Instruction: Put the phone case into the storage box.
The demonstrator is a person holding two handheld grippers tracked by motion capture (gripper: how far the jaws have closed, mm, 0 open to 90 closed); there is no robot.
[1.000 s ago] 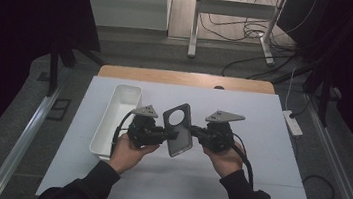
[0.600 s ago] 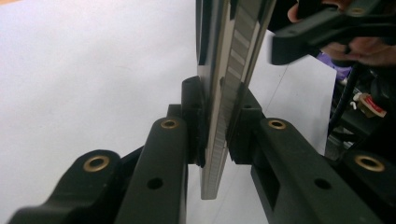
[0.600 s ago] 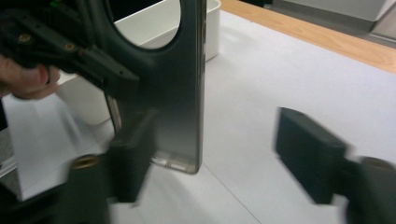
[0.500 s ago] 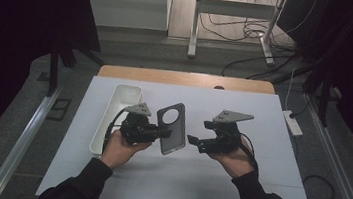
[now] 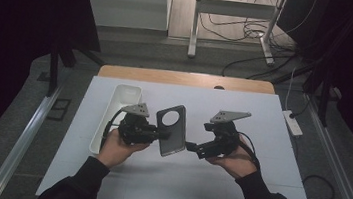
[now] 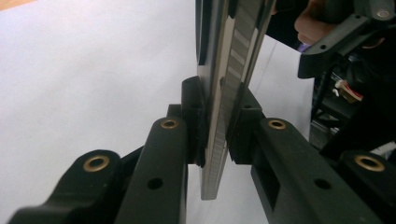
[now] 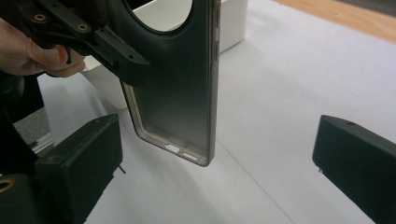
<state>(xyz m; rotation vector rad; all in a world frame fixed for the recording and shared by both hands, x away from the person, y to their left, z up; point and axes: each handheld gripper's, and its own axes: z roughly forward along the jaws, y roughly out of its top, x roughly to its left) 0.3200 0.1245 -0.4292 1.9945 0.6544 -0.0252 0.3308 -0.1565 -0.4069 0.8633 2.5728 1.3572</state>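
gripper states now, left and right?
Left gripper: shut on the phone case, clamped at its edge and holding it off the table.
Right gripper: open, jaws wide apart, holding nothing, just beside the case.

Dim, dark-edged high view, evenly lit white table [image 5: 265, 190]; soft, blurred close foregrounds in both gripper views

I see a dark grey phone case [image 5: 172, 130] [image 7: 180, 88] [image 6: 229, 93], empty, with a large round camera cutout near its top and small port openings along its bottom edge. It hangs roughly upright and slightly tilted above the white table, clear of the surface, pinched at one long edge and seen edge-on between the left gripper's [image 5: 159, 136] [image 6: 215, 135] jaws.
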